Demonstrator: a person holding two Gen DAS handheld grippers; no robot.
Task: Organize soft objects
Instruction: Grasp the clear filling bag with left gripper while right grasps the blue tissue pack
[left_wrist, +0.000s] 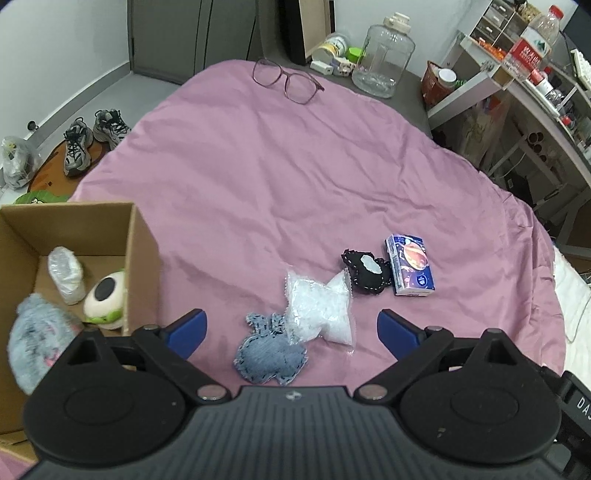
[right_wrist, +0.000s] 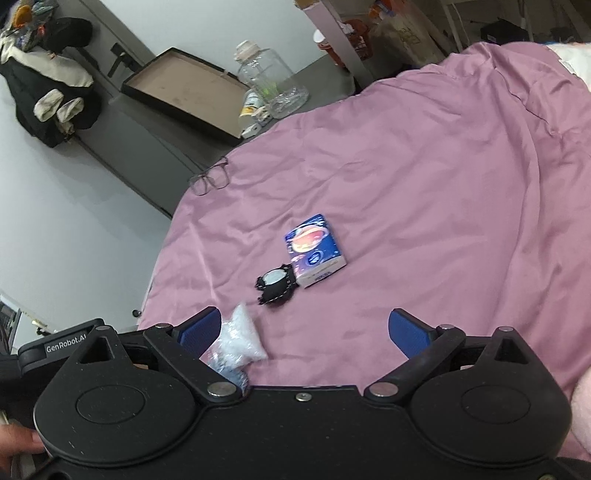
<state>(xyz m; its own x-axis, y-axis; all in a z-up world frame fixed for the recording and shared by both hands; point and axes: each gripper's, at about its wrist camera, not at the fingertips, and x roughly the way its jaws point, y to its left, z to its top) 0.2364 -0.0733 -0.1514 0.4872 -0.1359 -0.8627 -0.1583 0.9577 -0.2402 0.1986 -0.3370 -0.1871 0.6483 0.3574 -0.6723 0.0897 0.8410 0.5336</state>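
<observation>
Left gripper (left_wrist: 291, 328) wide open, holding nothing, above denim toy (left_wrist: 269, 356). Clear bag (left_wrist: 319, 308) touching just ahead; could get pinched too. Right gripper (right_wrist: 304, 330) open, empty.

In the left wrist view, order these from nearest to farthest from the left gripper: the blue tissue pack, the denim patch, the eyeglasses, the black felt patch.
1. Blue denim patch, between the fingers.
2. Black felt patch, ahead right.
3. Blue tissue pack, just beyond it, right.
4. Thin-framed eyeglasses, far edge of the pink cover.
</observation>
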